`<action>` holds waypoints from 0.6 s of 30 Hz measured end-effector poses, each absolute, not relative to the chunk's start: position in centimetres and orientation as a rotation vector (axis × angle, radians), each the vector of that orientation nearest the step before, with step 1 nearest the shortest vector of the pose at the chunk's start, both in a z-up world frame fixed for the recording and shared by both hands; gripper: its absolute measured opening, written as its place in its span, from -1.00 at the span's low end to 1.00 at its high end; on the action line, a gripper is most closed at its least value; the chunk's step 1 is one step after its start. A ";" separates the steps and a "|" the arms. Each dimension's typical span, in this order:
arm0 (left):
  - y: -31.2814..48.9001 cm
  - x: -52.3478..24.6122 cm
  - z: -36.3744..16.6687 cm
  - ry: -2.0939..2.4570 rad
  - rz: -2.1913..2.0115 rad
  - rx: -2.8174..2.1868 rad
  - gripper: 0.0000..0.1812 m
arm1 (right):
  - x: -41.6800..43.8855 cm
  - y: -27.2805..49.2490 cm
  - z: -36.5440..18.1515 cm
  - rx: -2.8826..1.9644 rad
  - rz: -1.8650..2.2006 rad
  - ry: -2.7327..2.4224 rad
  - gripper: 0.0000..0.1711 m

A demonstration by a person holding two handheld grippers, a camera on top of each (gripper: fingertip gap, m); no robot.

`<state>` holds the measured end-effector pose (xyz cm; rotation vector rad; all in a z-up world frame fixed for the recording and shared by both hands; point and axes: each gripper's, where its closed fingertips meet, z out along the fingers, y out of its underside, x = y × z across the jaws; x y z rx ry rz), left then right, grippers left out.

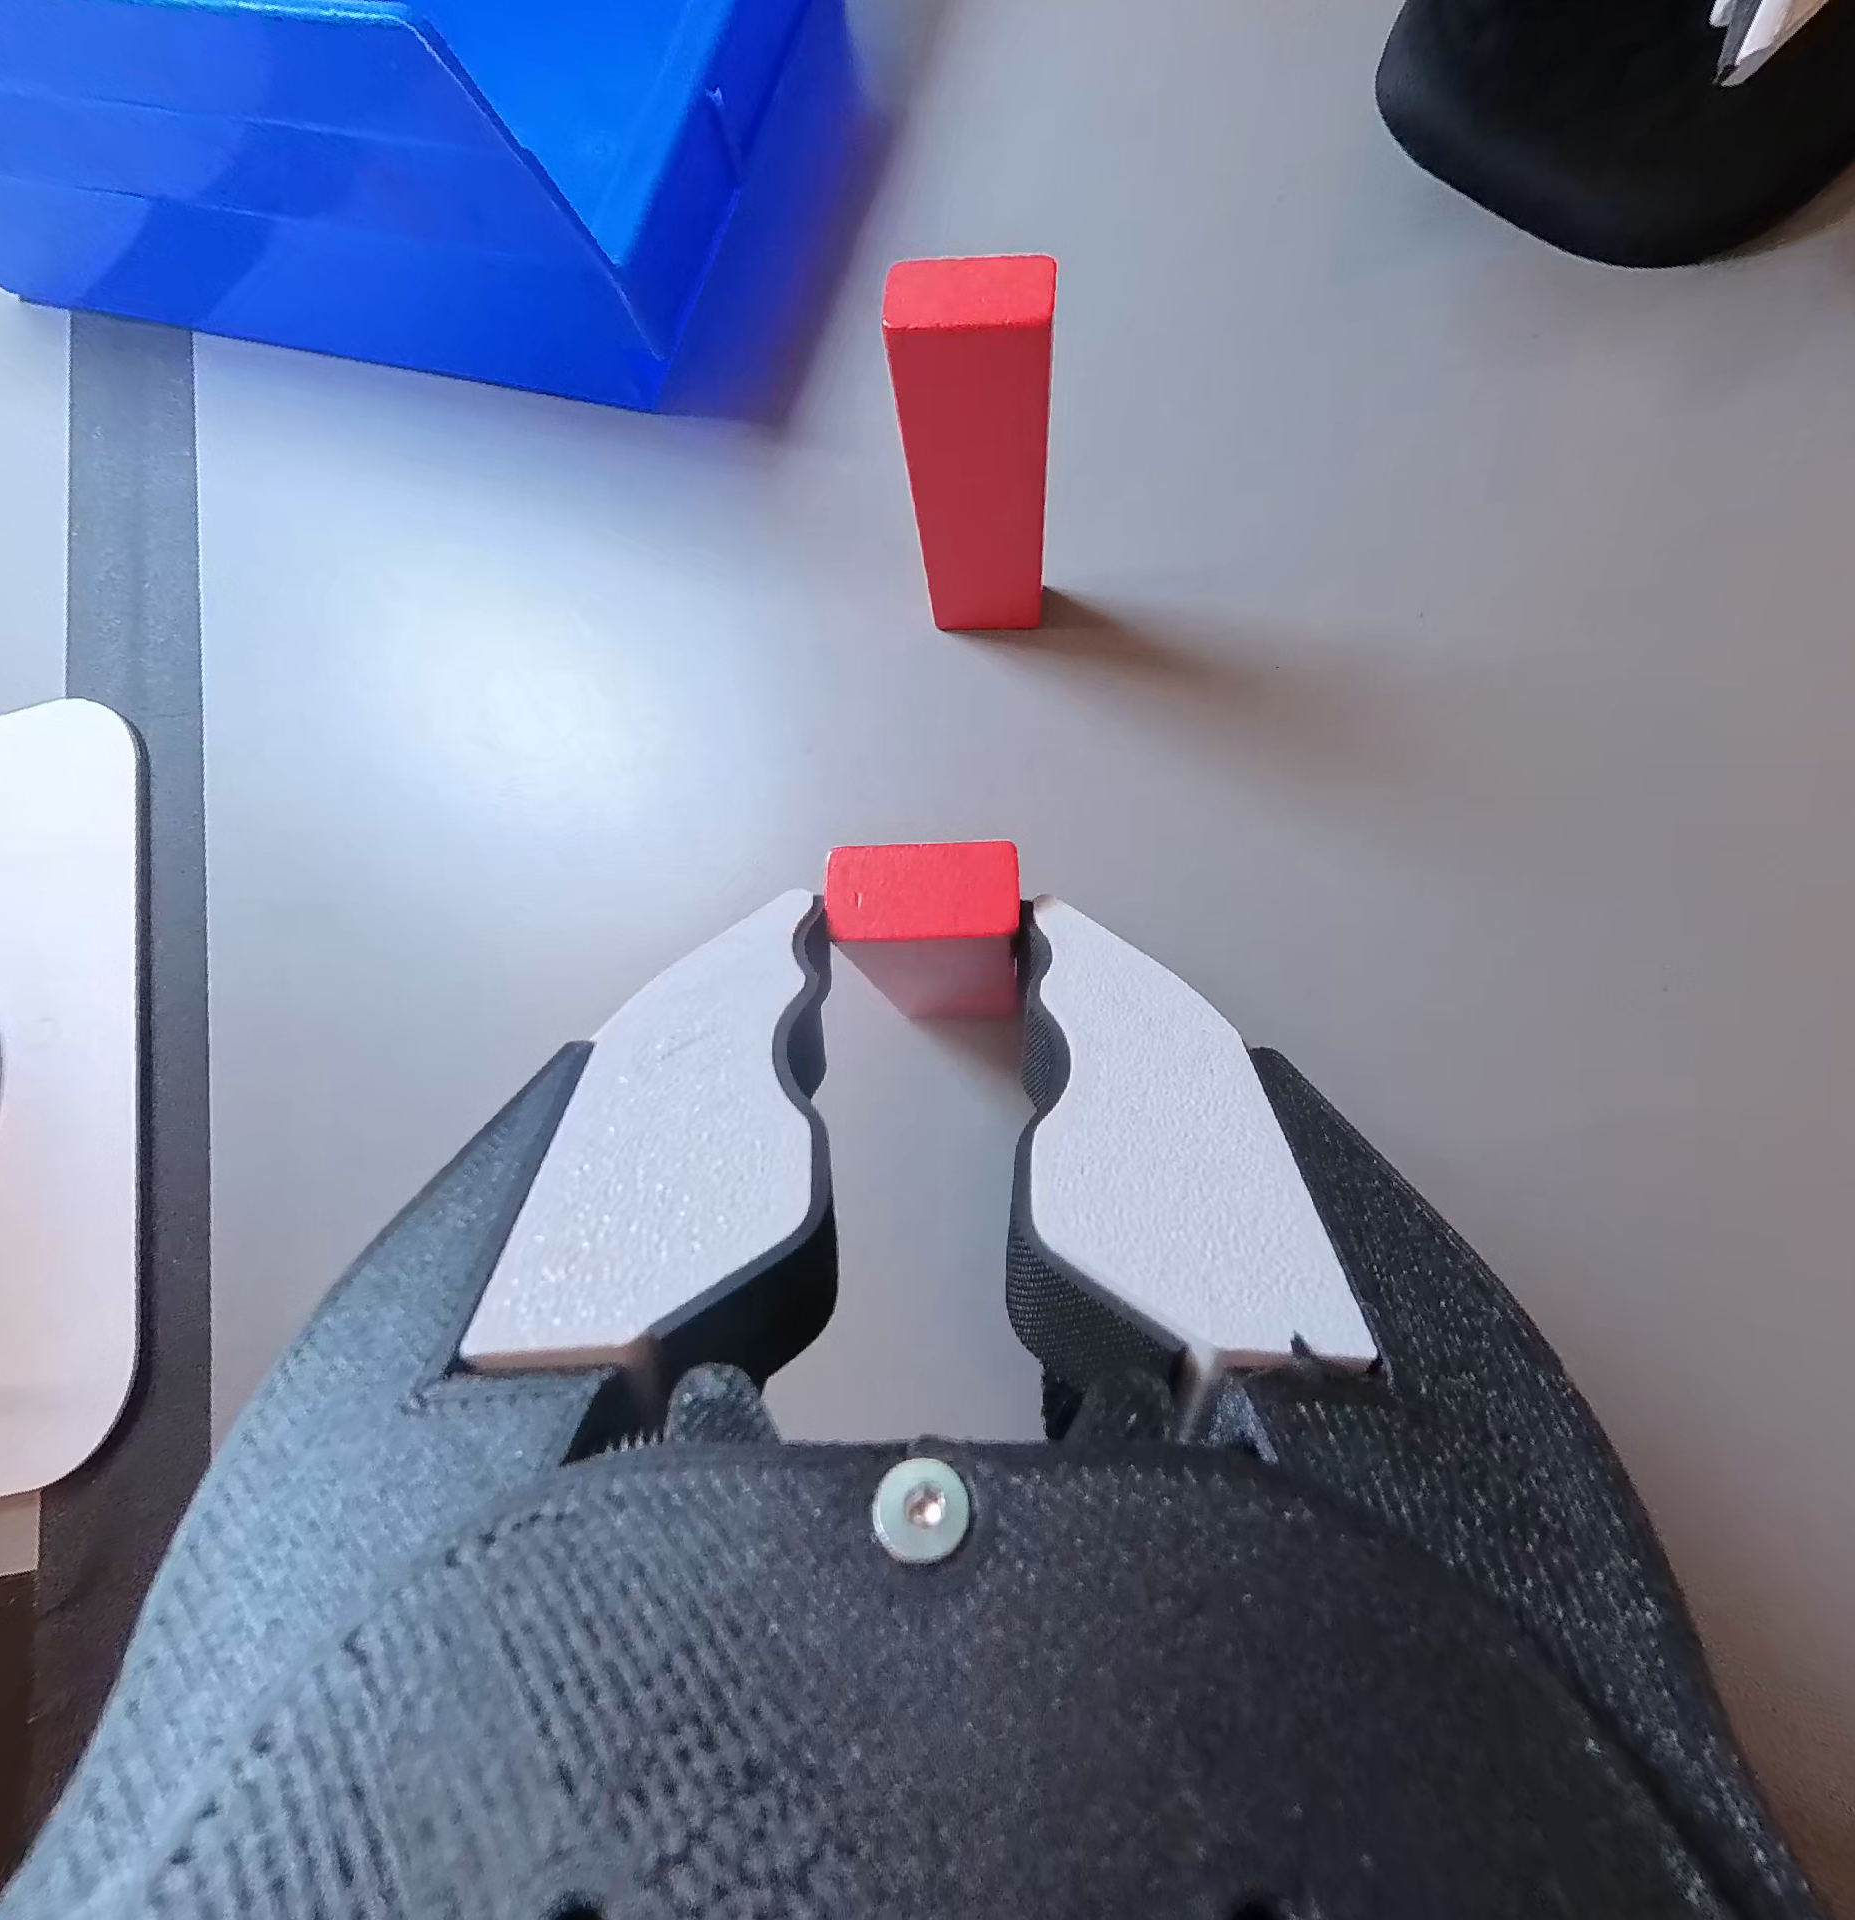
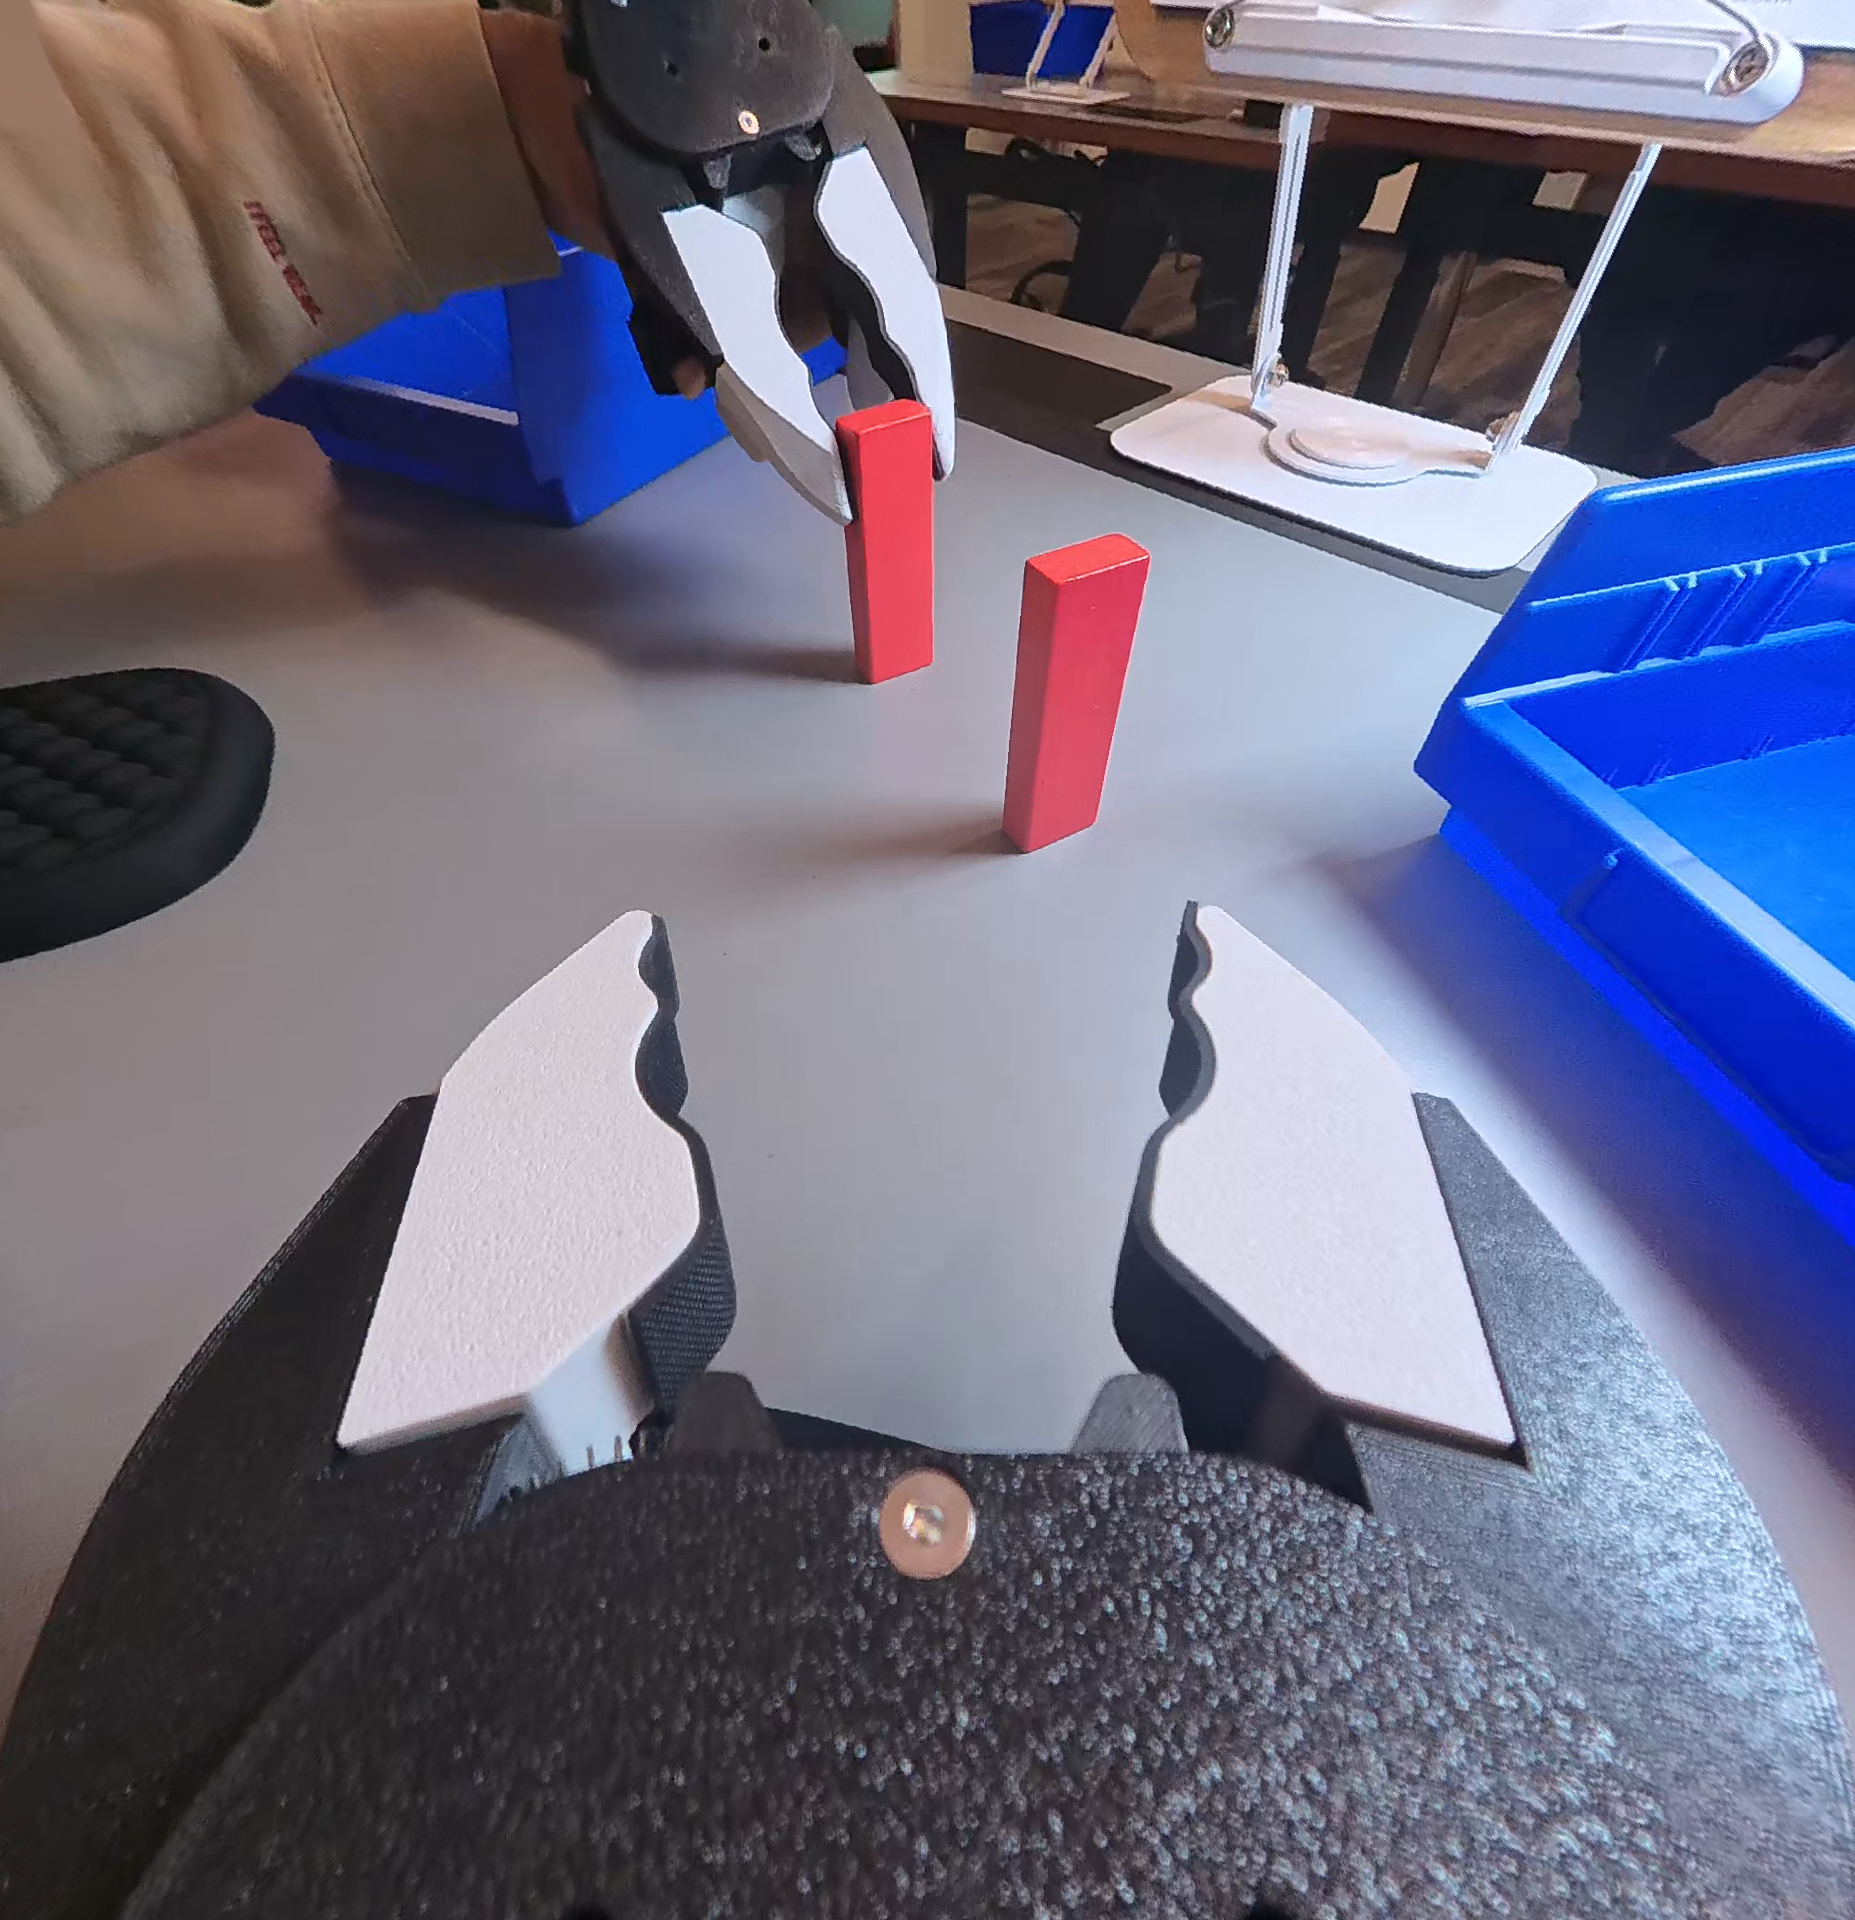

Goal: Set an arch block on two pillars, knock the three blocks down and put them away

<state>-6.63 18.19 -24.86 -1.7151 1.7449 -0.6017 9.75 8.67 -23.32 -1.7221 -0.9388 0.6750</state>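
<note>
We see left gripper [image 1: 921, 914] clamped on an upright, smooth red pillar [image 1: 921, 902] | second red pillar [image 1: 970, 447] standing near | right gripper [image 2: 923, 940] spread wide, holding nothing | matte grey table [image 2: 590, 831]

Your grippers are pretty chunky: textured black printed shells, each with one silver screw [image 2: 925, 1524] dead centre behind the fingers. The fingers [image 2: 549, 1174] wear flat pale grey plates with wavy black inner edges. On your left gripper [image 2: 887, 468] side you've got a beige ribbed sleeve [image 2: 175, 239] with small red stitched lettering.
</note>
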 end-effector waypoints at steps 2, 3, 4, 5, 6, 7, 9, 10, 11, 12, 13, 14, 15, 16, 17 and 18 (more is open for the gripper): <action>18.0 -6.5 -24.9 1.751 -0.616 -1.707 -0.62 | 9.8 8.7 -23.3 -1.722 0.679 -0.935 0.07; 17.9 -6.4 -24.9 1.755 -0.622 -1.703 -0.62 | 9.8 8.7 -23.3 -1.723 0.681 -0.934 0.07; 17.8 -6.4 -24.8 1.759 -0.626 -1.699 -0.62 | 9.8 8.7 -23.3 -1.724 0.682 -0.935 0.07; 17.8 -6.3 -24.8 1.764 -0.629 -1.695 -0.62 | 9.8 8.7 -23.3 -1.724 0.681 -0.936 0.07; 17.8 -6.2 -24.8 1.766 -0.631 -1.691 -0.62 | 9.8 8.7 -23.3 -1.723 0.680 -0.937 0.07; 17.7 -6.1 -24.8 1.769 -0.635 -1.686 -0.62 | 9.7 8.7 -23.3 -1.723 0.680 -0.938 0.07; 17.8 -6.0 -24.8 1.771 -0.635 -1.678 -0.62 | 9.7 8.6 -23.3 -1.723 0.681 -0.939 0.07; 17.8 -6.0 -24.8 1.771 -0.639 -1.674 -0.62 | 9.7 8.6 -23.3 -1.723 0.682 -0.939 0.06; 17.8 -6.0 -24.8 1.773 -0.642 -1.672 -0.62 | 9.7 8.6 -23.3 -1.723 0.683 -0.940 0.06; 17.7 -6.0 -24.8 1.775 -0.643 -1.671 -0.62 | 9.7 8.6 -23.3 -1.724 0.684 -0.940 0.06; 17.7 -6.0 -24.8 1.776 -0.643 -1.671 -0.62 | 9.7 8.6 -23.4 -1.724 0.684 -0.941 0.06; 17.7 -6.0 -24.8 1.777 -0.644 -1.671 -0.62 | 9.7 8.6 -23.4 -1.725 0.685 -0.942 0.06; 17.7 -6.0 -24.8 1.778 -0.646 -1.672 -0.62 | 9.7 8.6 -23.4 -1.724 0.685 -0.943 0.06; 17.7 -6.0 -24.8 1.779 -0.645 -1.672 -0.62 | 9.7 8.6 -23.4 -1.724 0.685 -0.943 0.06; 17.7 -6.0 -24.8 1.779 -0.643 -1.674 -0.62 | 9.7 8.6 -23.4 -1.724 0.686 -0.943 0.06; 17.8 -6.1 -24.8 1.777 -0.642 -1.677 -0.62 | 9.7 8.6 -23.4 -1.724 0.687 -0.944 0.06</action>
